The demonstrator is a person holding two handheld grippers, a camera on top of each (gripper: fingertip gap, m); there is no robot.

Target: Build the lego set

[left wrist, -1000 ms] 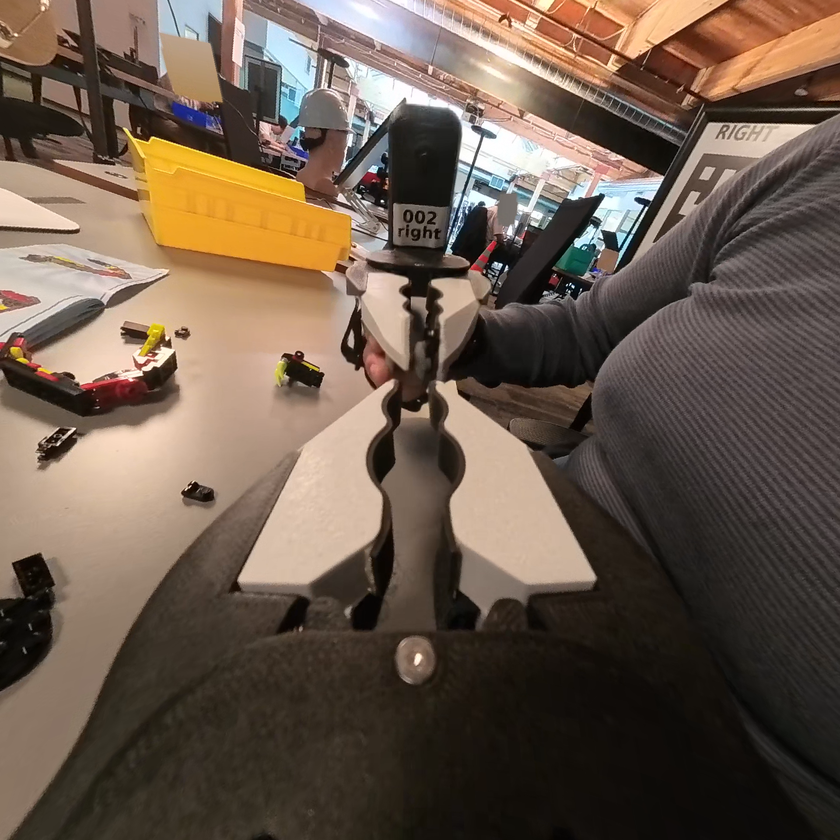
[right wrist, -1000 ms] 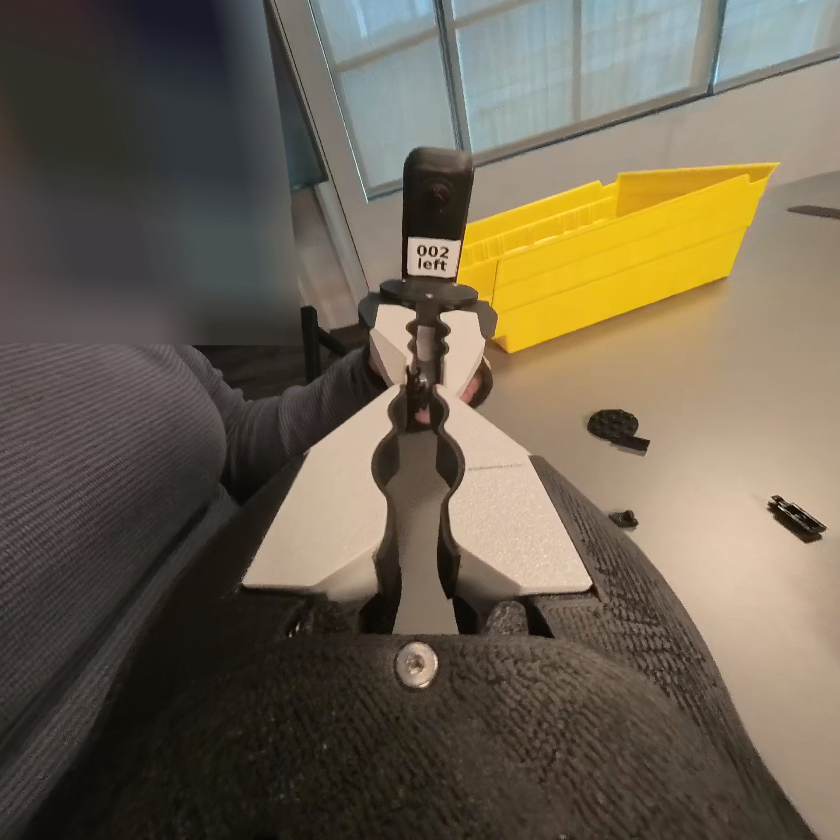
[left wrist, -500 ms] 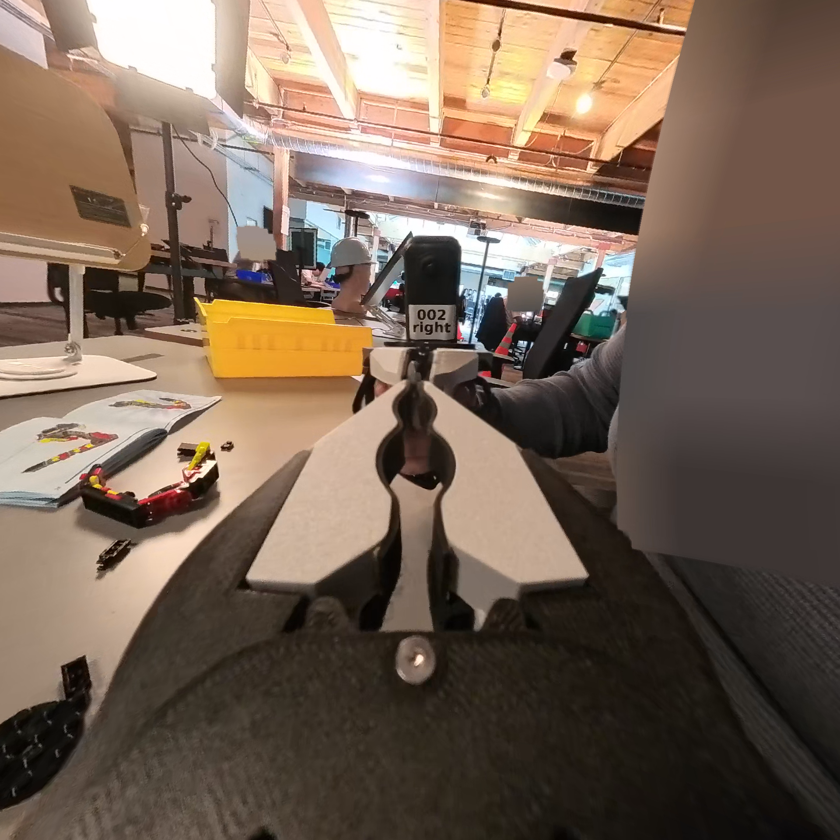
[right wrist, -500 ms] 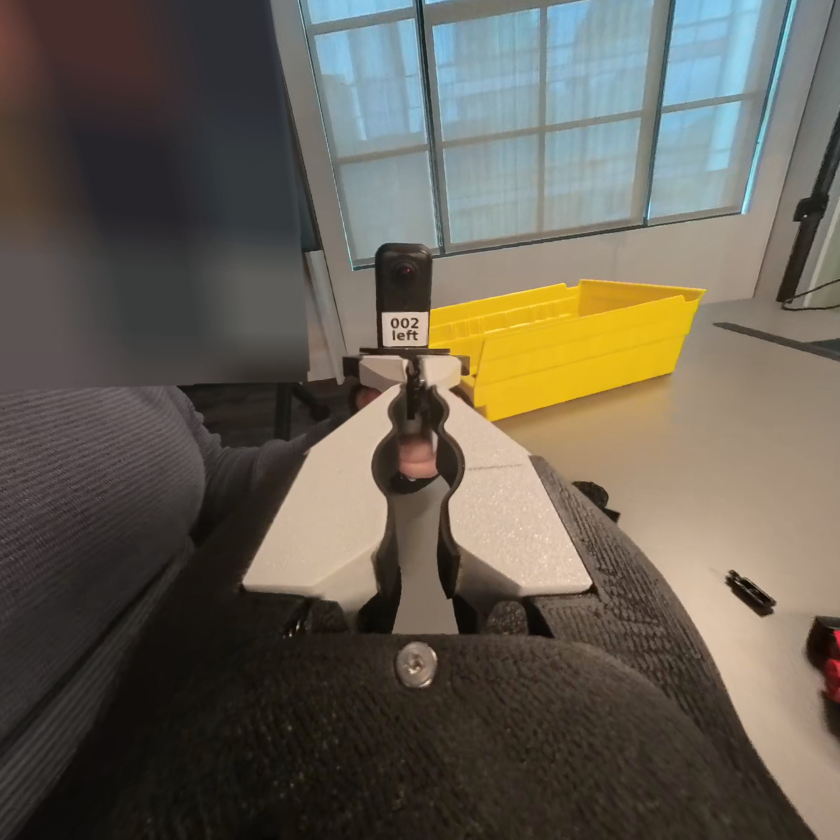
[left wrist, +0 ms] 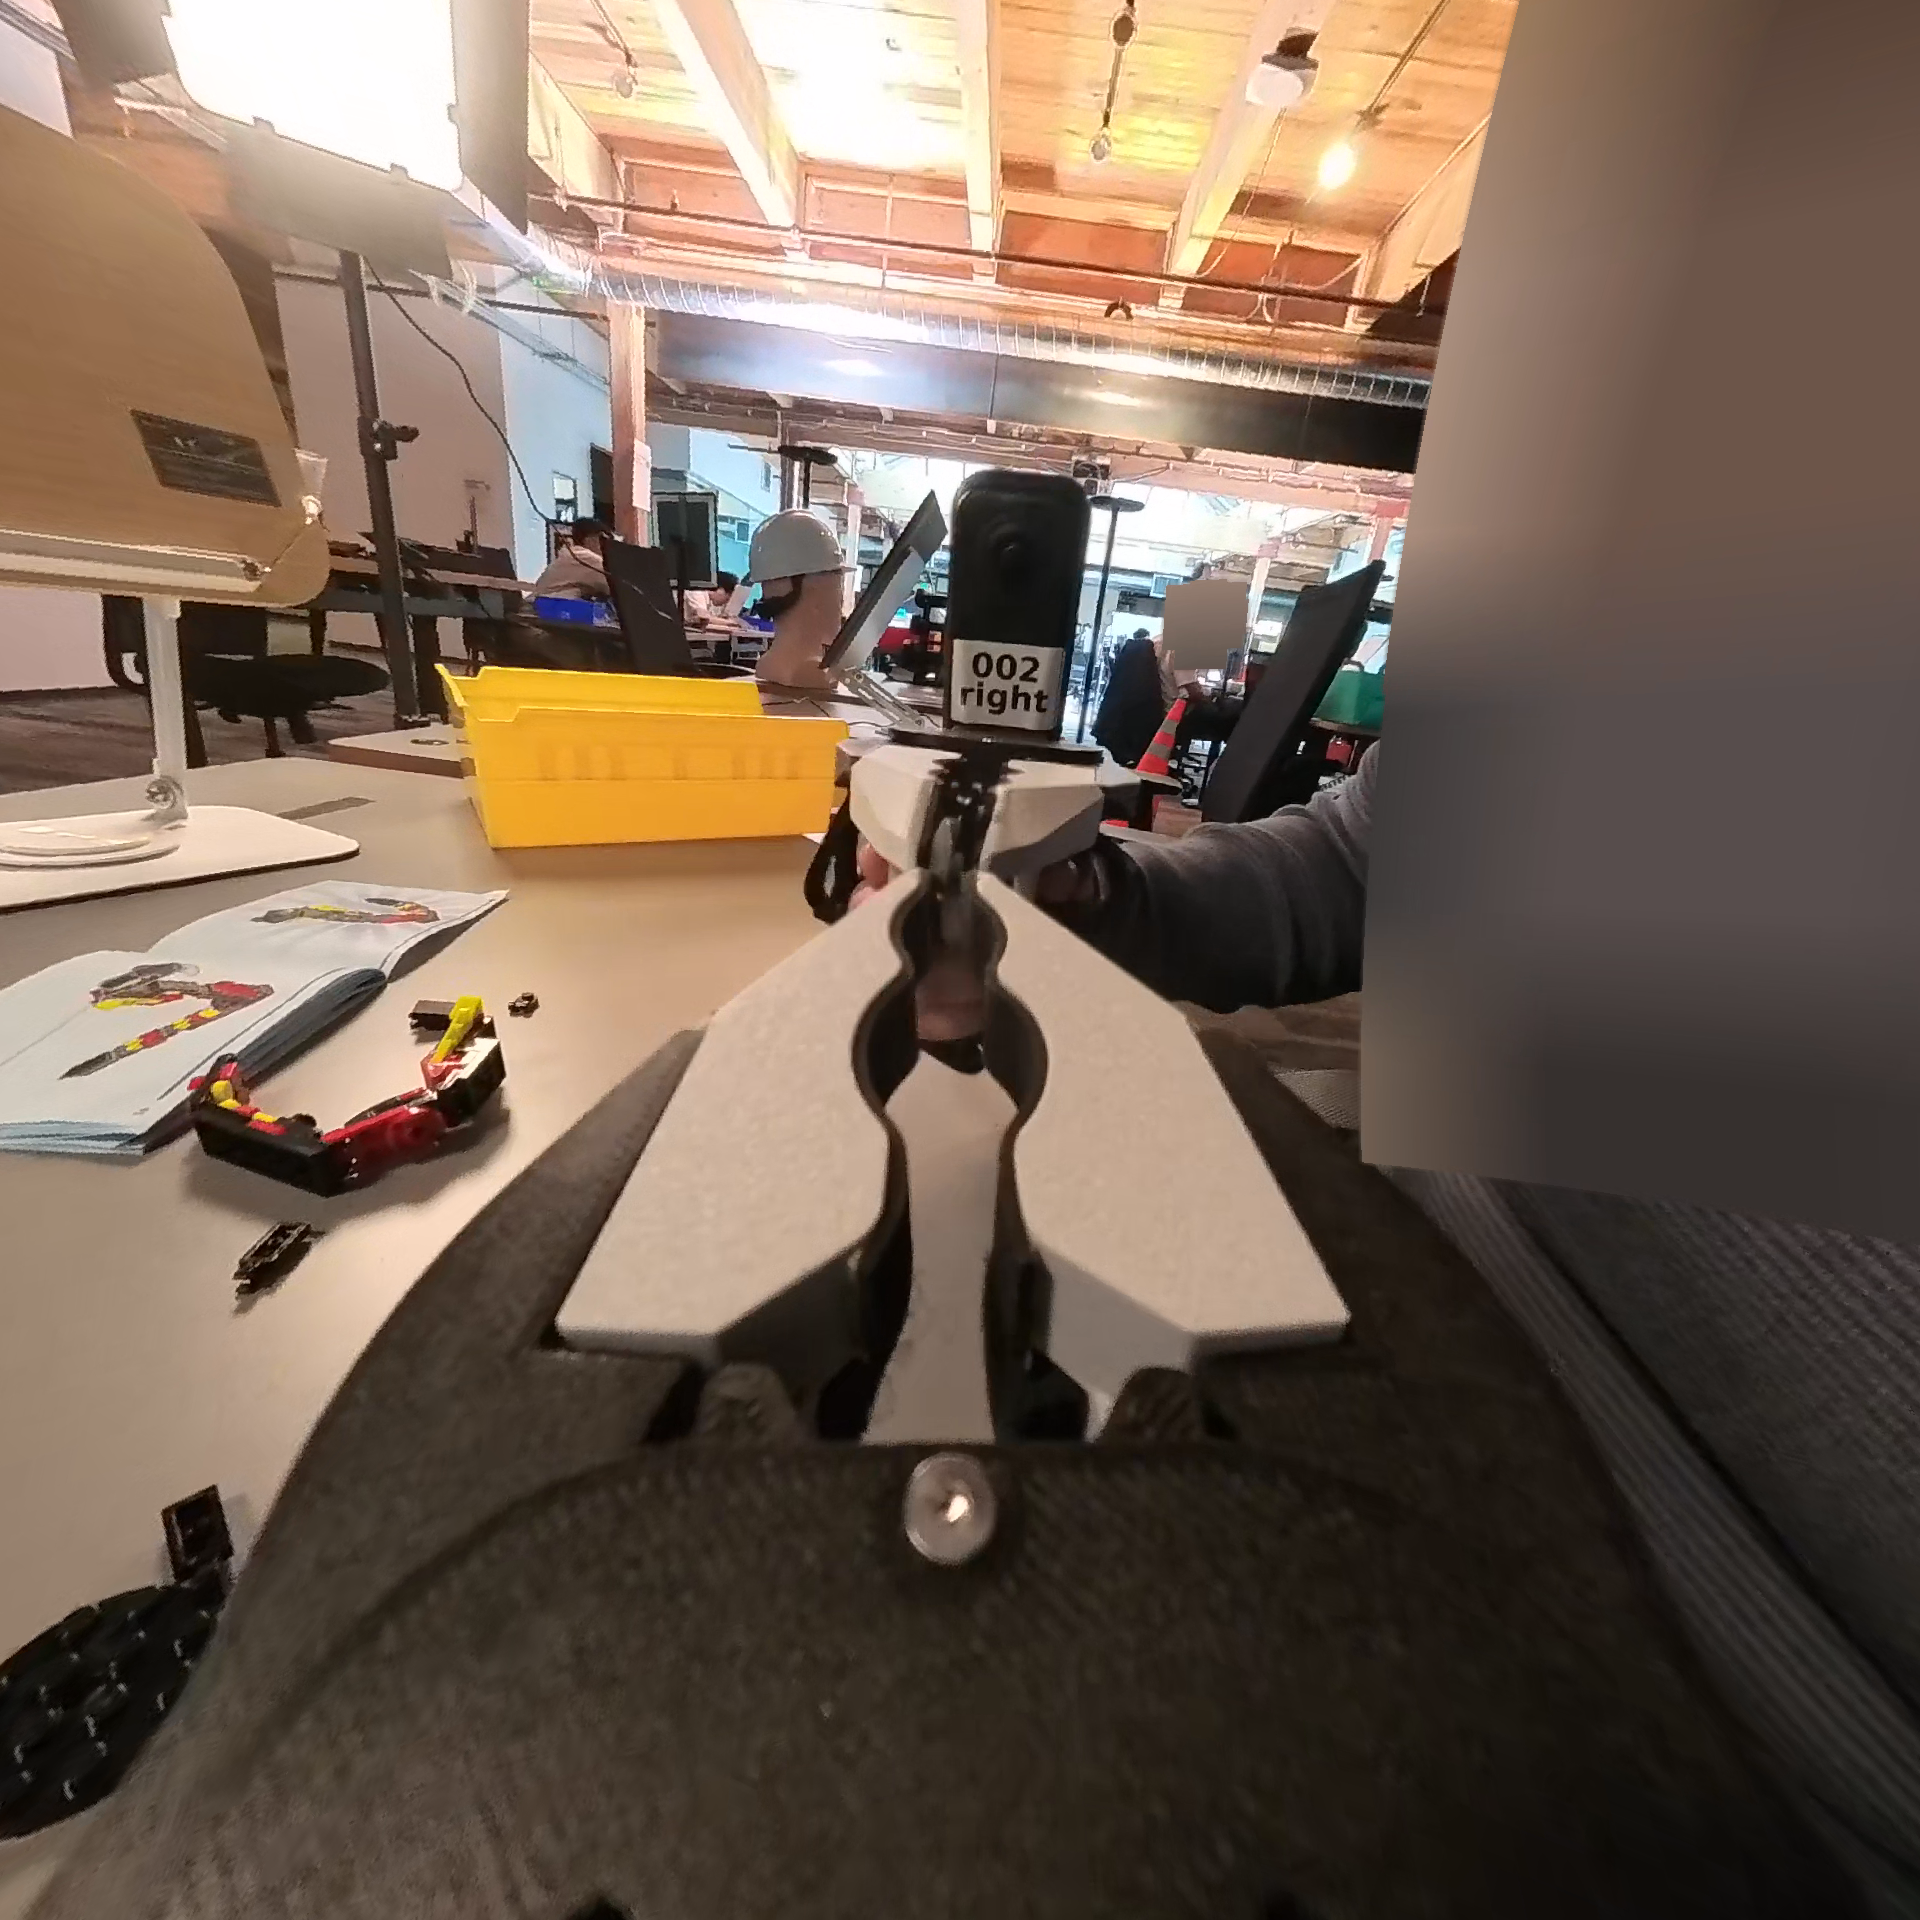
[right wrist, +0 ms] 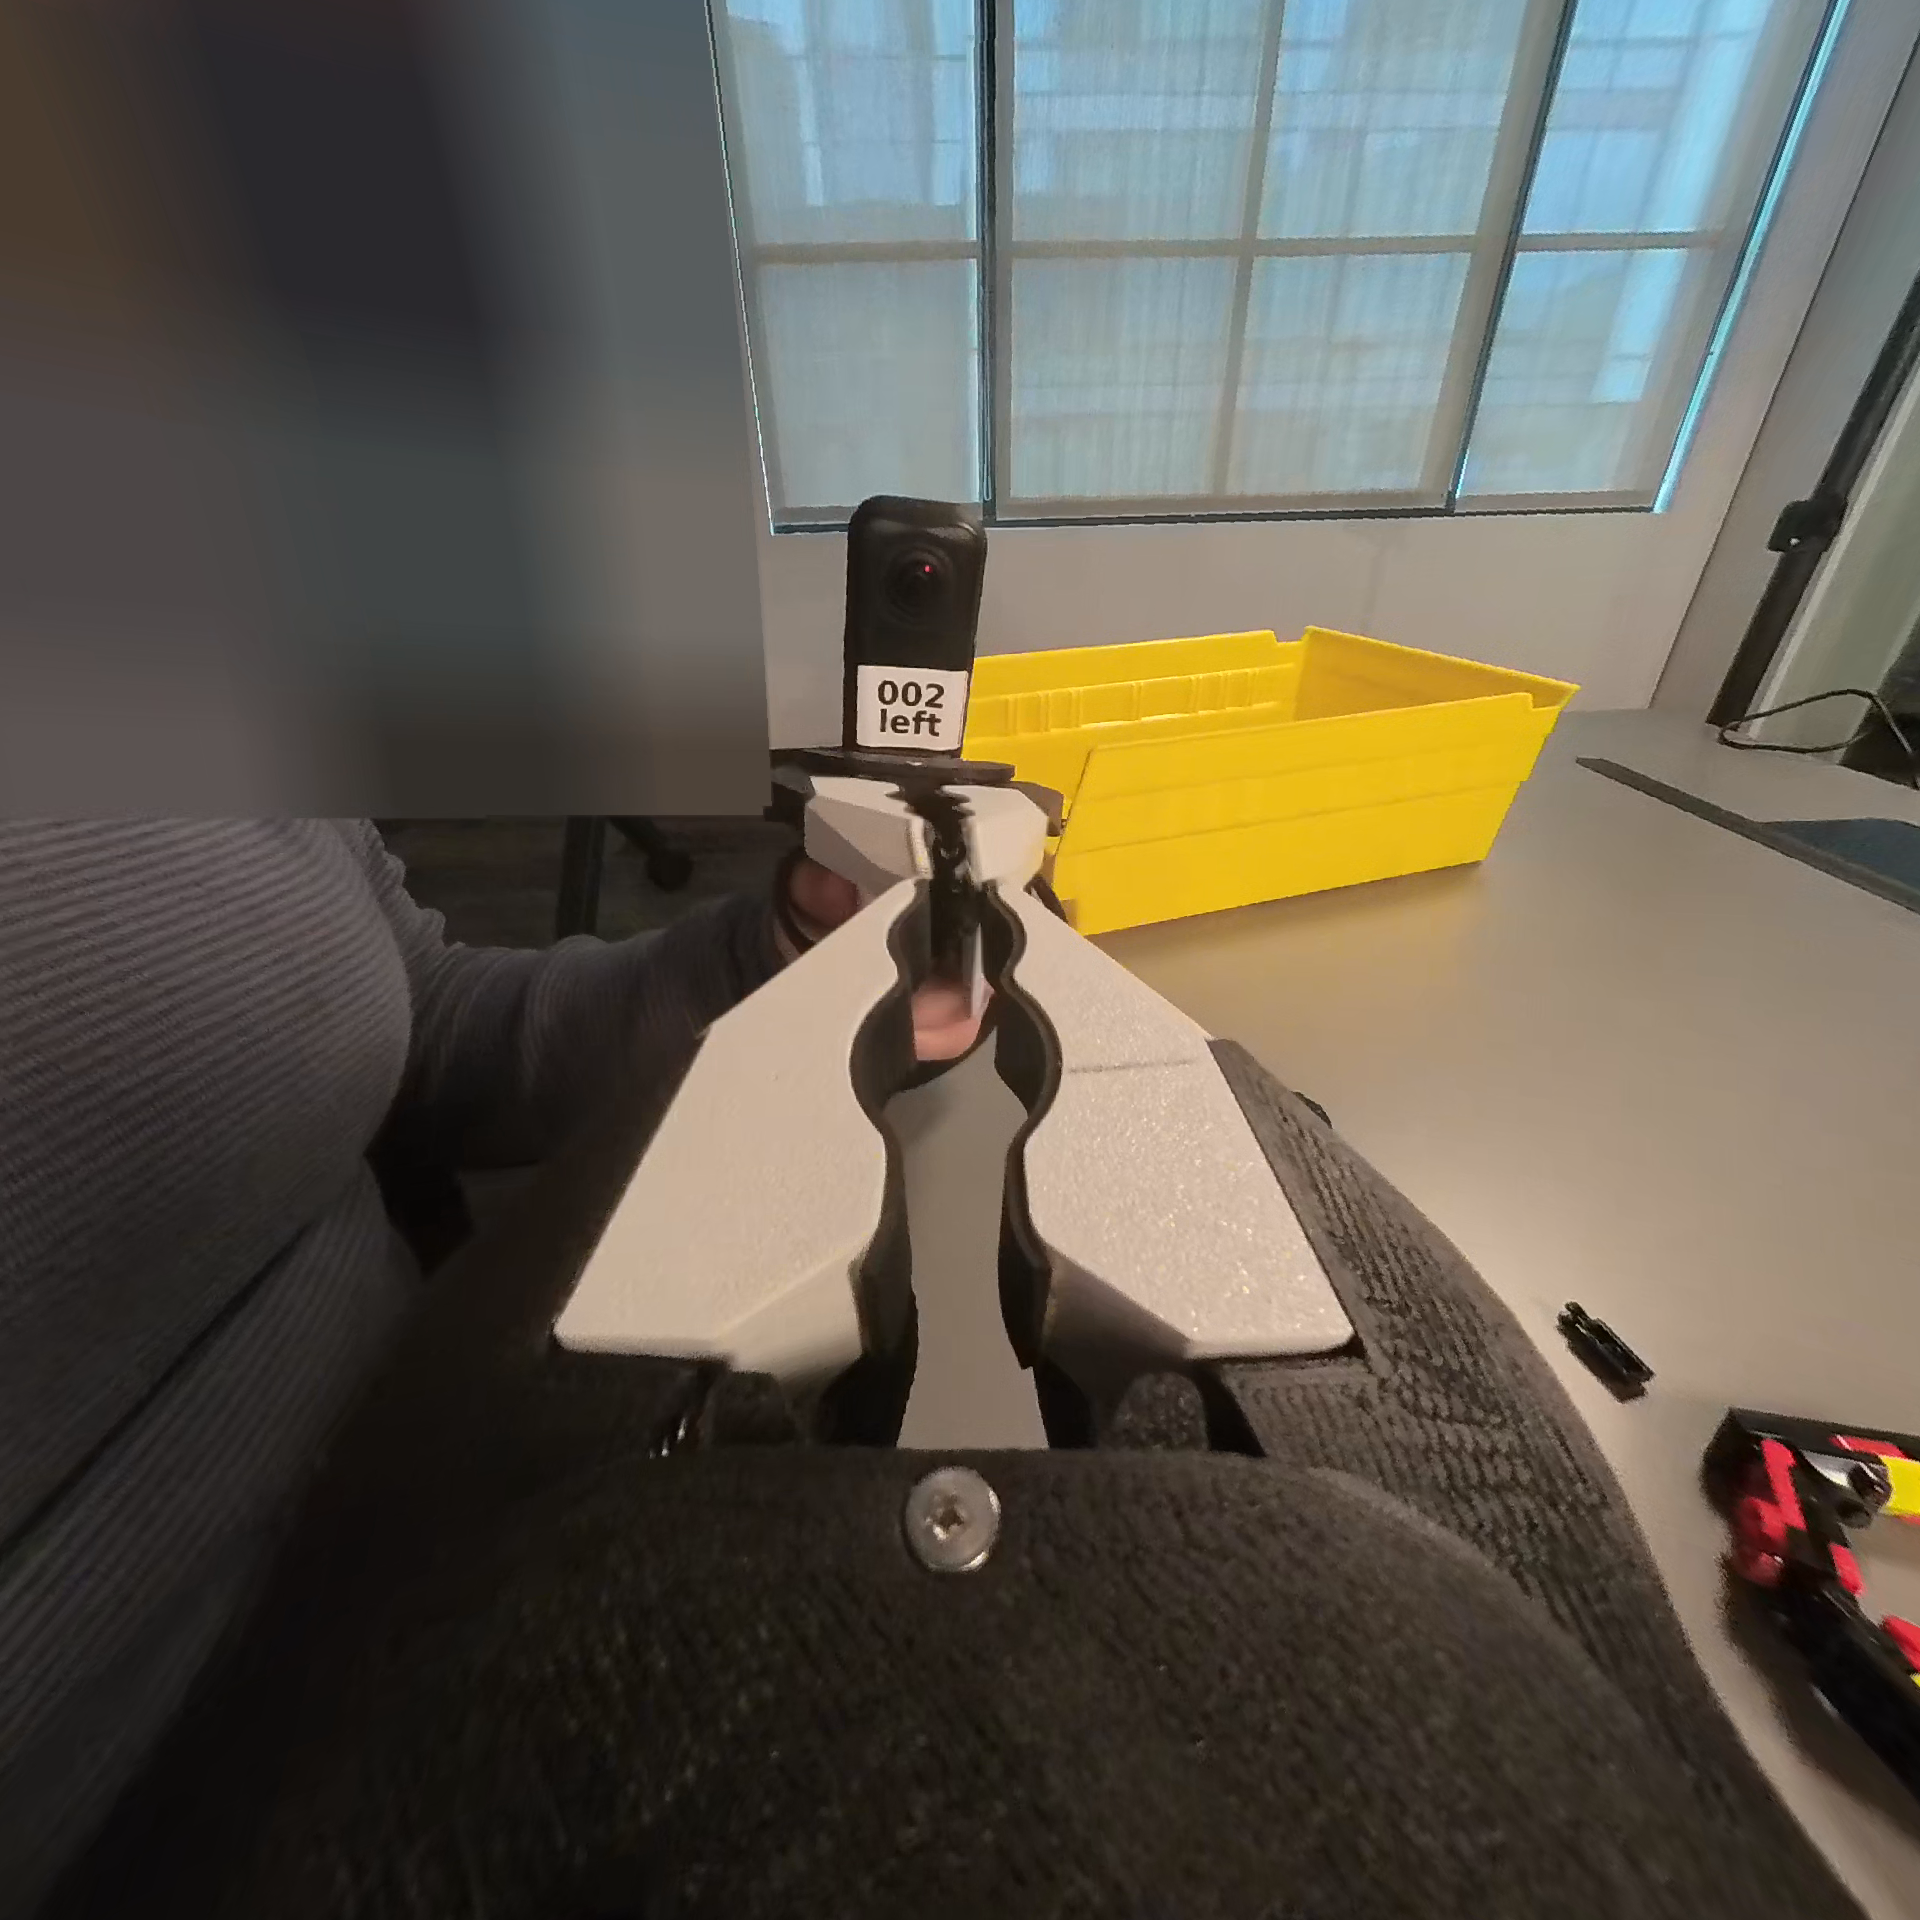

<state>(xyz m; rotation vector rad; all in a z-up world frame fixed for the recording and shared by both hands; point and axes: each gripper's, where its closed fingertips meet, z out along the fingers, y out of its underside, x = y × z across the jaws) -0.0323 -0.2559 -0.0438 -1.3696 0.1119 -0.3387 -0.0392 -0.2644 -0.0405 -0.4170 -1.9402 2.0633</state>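
My left gripper (left wrist: 948,883) and my right gripper (right wrist: 940,894) point at each other, tip to tip, above the table's near edge. Both are shut. A small dark lego part (right wrist: 948,868) sits pinched where the tips meet; it also shows in the left wrist view (left wrist: 961,831). I cannot tell its shape. A black, red and yellow lego assembly (left wrist: 353,1117) lies on the grey table (left wrist: 623,935) left of the left gripper, and it shows at the right edge of the right wrist view (right wrist: 1829,1527). An open instruction booklet (left wrist: 208,997) lies beside it.
A yellow bin (left wrist: 644,769) stands at the back of the table; another yellow bin (right wrist: 1278,790) stands behind the left gripper. Loose black parts (left wrist: 272,1247) and a black tread (left wrist: 94,1683) lie near the left. A white stand base (left wrist: 156,842) is far left. A person's grey sleeve (right wrist: 208,1039) is close. The grippers are tip to tip, or close to it.
Both grippers have tilted up from pointing down at the table to roughly level, staying tip to tip and shut. The lego assembly has come into the right wrist view.
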